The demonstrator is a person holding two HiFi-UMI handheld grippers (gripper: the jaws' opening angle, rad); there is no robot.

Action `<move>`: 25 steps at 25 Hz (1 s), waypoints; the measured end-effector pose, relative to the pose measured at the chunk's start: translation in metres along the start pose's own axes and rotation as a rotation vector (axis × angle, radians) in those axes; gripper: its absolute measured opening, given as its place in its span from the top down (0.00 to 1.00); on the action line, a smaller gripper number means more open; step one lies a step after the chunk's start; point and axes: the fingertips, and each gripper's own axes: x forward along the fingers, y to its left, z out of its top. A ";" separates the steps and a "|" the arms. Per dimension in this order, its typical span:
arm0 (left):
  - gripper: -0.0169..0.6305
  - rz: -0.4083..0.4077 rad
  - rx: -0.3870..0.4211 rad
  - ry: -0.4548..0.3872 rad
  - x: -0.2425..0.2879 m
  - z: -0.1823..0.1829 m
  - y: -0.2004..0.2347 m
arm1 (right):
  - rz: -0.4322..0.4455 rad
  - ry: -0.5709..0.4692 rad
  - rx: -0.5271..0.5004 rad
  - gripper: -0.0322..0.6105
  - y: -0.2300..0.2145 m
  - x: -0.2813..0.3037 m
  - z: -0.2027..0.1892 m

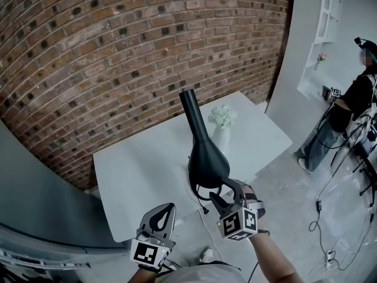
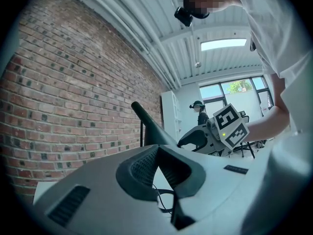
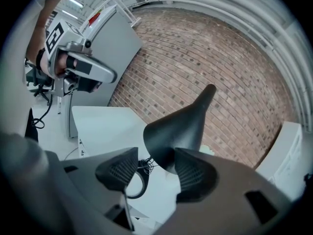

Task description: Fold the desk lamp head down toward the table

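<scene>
Right claw (image 3: 155, 166) has the lamp head (image 3: 177, 129) at its twelve o'clock, rim dipping between half-open jaws; left claw (image 2: 157, 173) is closed, empty.

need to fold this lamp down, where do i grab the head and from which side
Take the lamp head by its wide bell rim, from the near side, where the open right gripper sits; the slim neck slopes up and away, so the rim faces you.
</scene>
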 end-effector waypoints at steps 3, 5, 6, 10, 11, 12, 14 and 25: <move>0.96 0.010 0.000 0.003 0.002 -0.001 0.001 | 0.009 -0.008 0.008 0.57 0.000 0.003 -0.001; 0.96 0.014 0.001 0.006 0.004 0.000 0.001 | 0.015 -0.014 0.009 0.57 0.000 0.005 -0.001; 0.96 0.017 0.002 0.005 0.004 0.000 0.000 | 0.018 -0.016 0.010 0.57 0.000 0.006 -0.001; 0.96 0.029 0.010 0.009 0.005 0.000 -0.001 | 0.027 -0.026 0.017 0.57 0.001 0.008 -0.004; 0.96 0.032 0.013 0.009 0.005 0.000 0.000 | 0.028 -0.028 0.019 0.57 0.001 0.009 -0.004; 0.96 0.034 0.017 0.007 0.005 0.000 0.000 | 0.029 -0.030 0.022 0.57 0.002 0.011 -0.004; 0.96 0.037 0.021 0.001 0.004 0.000 0.000 | 0.032 -0.033 0.026 0.57 0.002 0.013 -0.004; 0.96 0.046 0.023 -0.003 -0.001 0.004 -0.010 | 0.030 -0.039 0.052 0.57 0.002 0.022 -0.007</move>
